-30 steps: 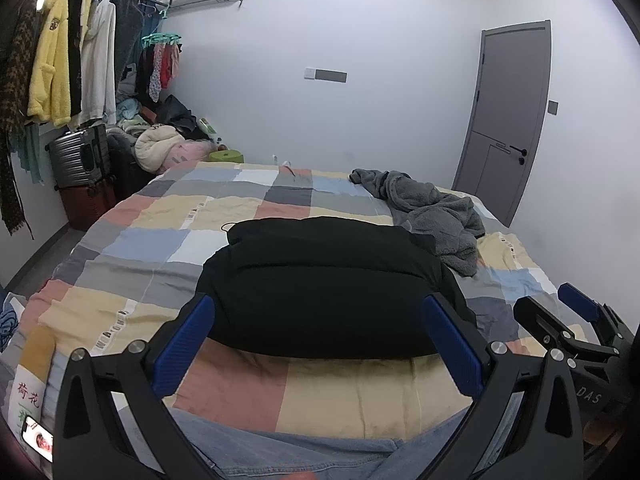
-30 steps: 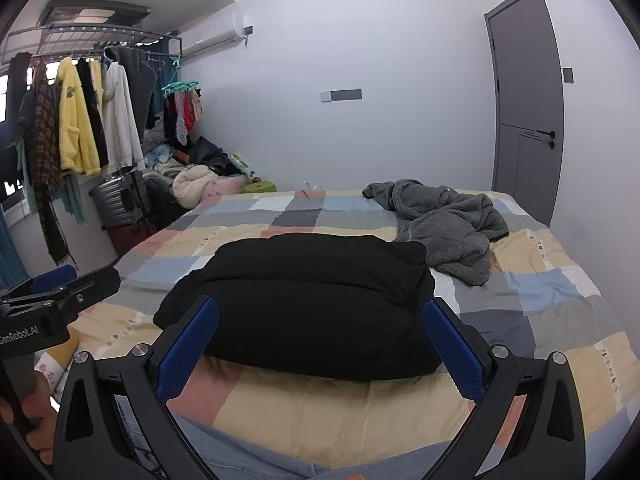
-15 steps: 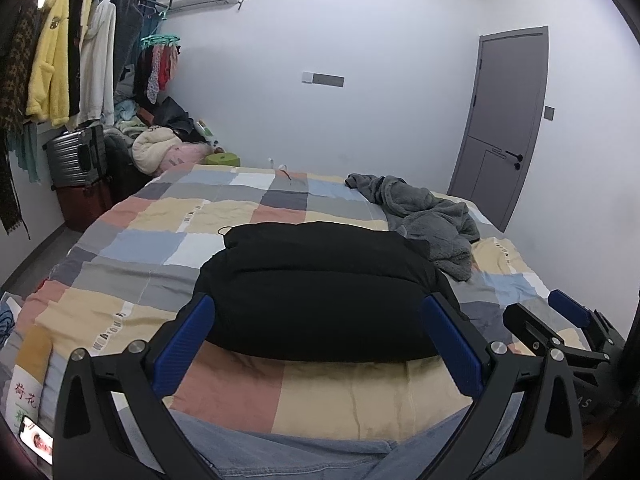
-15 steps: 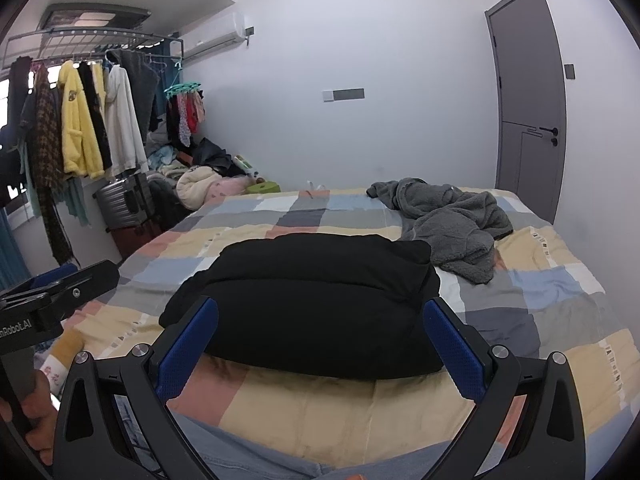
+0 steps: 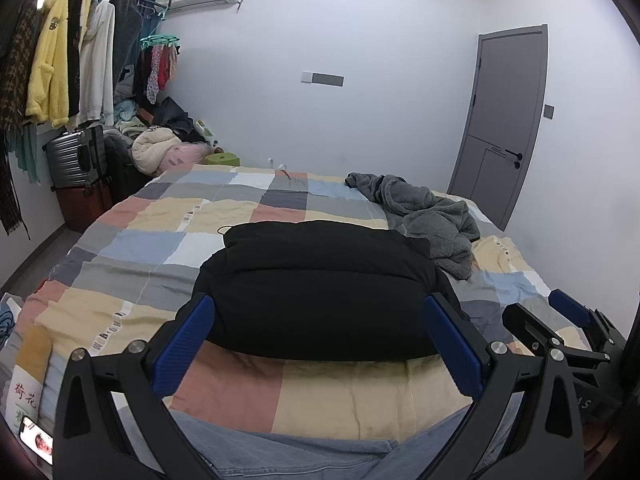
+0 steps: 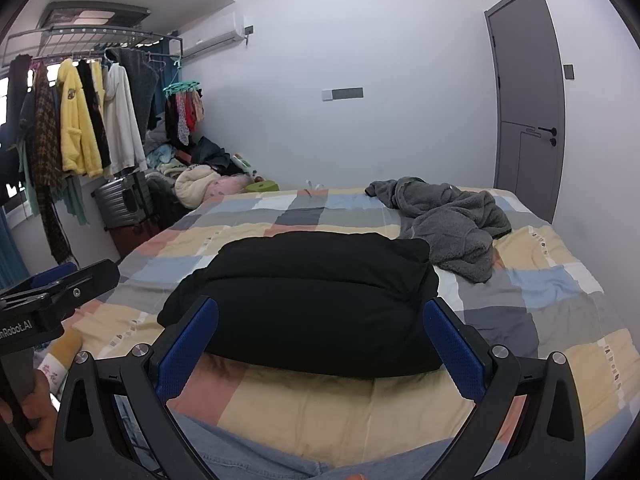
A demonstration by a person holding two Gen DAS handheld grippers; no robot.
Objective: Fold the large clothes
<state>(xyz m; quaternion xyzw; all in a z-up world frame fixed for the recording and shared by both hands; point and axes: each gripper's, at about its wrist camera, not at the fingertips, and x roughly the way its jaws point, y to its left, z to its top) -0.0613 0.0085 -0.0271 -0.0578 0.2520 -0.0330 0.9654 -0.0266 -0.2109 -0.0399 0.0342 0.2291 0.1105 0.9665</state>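
A: Over the last second both grippers have drifted back and up a little; the black garment (image 5: 320,292) hasn't shifted on the bed (image 5: 132,248).

B: Are they holding anything?

A: No. The left gripper (image 5: 318,344) and right gripper (image 6: 320,344) both stand wide open and empty, apart from the cloth.

B: Where does the garment lie?

A: Folded into a thick bundle mid-bed, just beyond both grippers, framed between their blue pads. A crumpled grey fleece (image 6: 452,220) lies behind it to its right.

B: Advice?

A: I'd guess the fleece comes next: pinch two separate edges, spread it flat beside the bundle, without dragging the bundle.
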